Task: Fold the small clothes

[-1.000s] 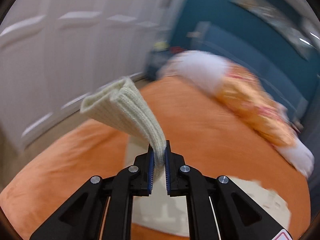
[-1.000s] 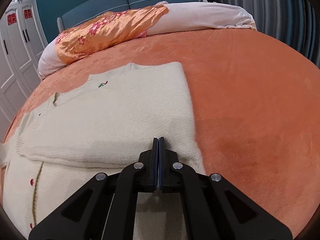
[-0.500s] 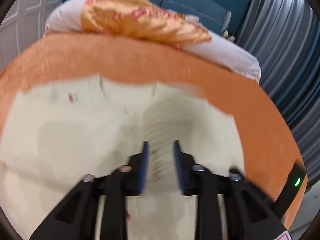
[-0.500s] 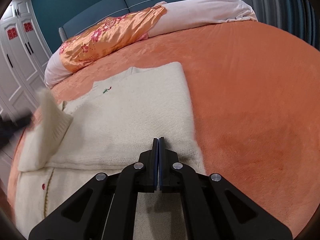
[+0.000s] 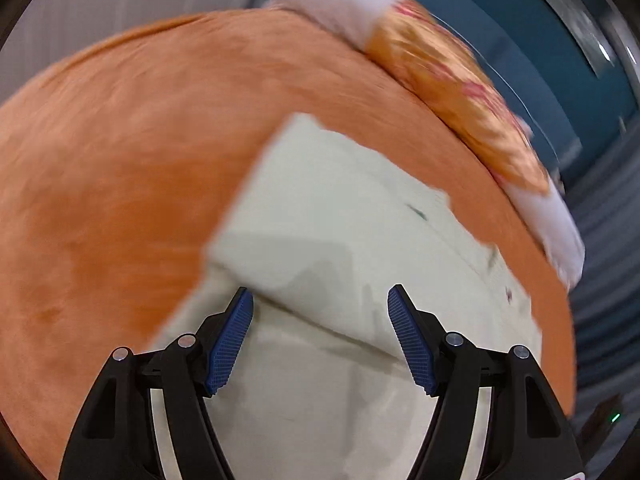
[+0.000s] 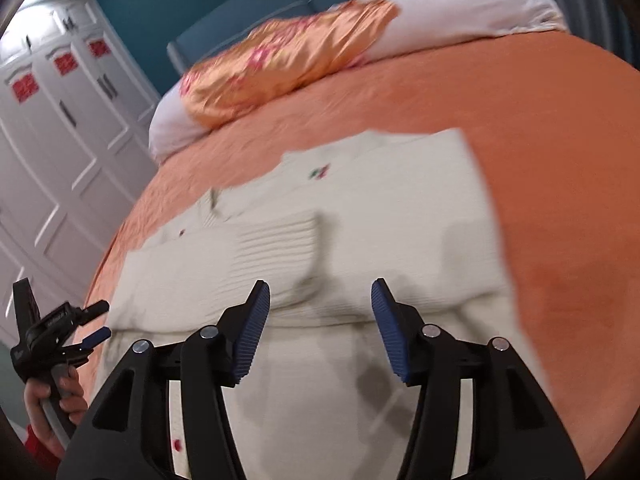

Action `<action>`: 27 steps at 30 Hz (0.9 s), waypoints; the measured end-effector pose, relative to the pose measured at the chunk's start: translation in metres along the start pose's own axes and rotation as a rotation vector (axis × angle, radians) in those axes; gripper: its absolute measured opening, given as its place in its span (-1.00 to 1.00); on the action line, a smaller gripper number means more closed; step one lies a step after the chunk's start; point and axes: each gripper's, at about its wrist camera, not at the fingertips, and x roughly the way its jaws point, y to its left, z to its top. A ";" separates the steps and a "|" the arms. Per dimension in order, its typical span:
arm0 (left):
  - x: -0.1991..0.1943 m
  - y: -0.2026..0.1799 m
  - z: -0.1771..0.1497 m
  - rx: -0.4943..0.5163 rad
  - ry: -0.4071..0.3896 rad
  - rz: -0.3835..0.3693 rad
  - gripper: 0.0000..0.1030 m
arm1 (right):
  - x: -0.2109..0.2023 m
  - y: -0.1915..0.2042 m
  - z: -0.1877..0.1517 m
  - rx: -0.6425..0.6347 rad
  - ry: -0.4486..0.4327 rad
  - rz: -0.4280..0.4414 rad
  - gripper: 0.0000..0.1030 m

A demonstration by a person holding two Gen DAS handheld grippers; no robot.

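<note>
The left tool (image 5: 320, 336) is released, its two blue pads wide apart with nothing between them. It hangs just above a cream knit cardigan (image 5: 344, 240) that lies on the orange bed (image 5: 120, 160). Right in front of this tool, a sleeve is folded across the body of the cardigan. The right tool (image 6: 320, 320) is let go too, holding nothing, and the ribbed cuff (image 6: 276, 248) lies just ahead of its left pad. Off to its far left you can see the left tool from the side, held in the person's hand (image 6: 52, 400). Both sleeves look folded in, so the sleeve step seems done. Next, I think, each tool should go down to the bottom hem near it, pinch it, and bring it up toward the collar. The bed cover is soft and fuzzy. Behind the cardigan lie a shiny orange pillow (image 6: 288, 56) and a white one (image 6: 472, 8). The wall is teal, and white closet doors (image 6: 52, 120) stand to the left.
</note>
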 end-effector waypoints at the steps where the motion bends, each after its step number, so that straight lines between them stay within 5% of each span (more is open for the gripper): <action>1: -0.002 0.009 0.002 -0.032 -0.003 -0.006 0.31 | 0.007 0.006 0.001 -0.013 0.018 -0.002 0.00; 6: -0.002 0.020 0.002 -0.085 0.013 -0.044 0.29 | 0.041 0.028 0.007 0.001 0.108 -0.021 0.02; 7: 0.000 0.017 0.003 -0.074 0.013 -0.043 0.26 | 0.044 0.031 0.009 0.007 0.114 -0.030 -0.11; 8: 0.000 0.015 0.004 -0.060 0.013 -0.038 0.13 | 0.046 0.035 0.014 0.006 0.113 -0.040 -0.28; 9: 0.001 0.015 0.006 -0.052 0.011 -0.039 -0.22 | 0.046 0.038 0.018 -0.005 0.103 -0.054 -0.81; 11: 0.004 0.013 0.012 -0.044 0.004 -0.027 -0.65 | 0.035 0.047 0.034 -0.012 0.063 -0.010 -0.84; 13: 0.002 0.012 0.016 -0.038 -0.018 -0.031 -0.80 | 0.003 0.057 0.053 -0.037 -0.050 0.035 -0.84; 16: -0.002 0.001 0.015 0.022 -0.054 -0.047 -0.81 | -0.037 0.060 0.071 -0.059 -0.189 0.087 -0.85; 18: 0.006 -0.011 0.006 0.106 -0.052 -0.008 -0.81 | -0.035 0.049 0.071 -0.068 -0.196 0.057 -0.85; 22: 0.034 -0.017 -0.014 0.186 -0.022 0.075 -0.81 | 0.047 -0.013 0.030 0.000 0.065 -0.134 -0.85; 27: 0.035 -0.009 -0.021 0.191 -0.063 0.055 -0.72 | 0.037 -0.026 0.015 0.032 0.045 -0.092 -0.82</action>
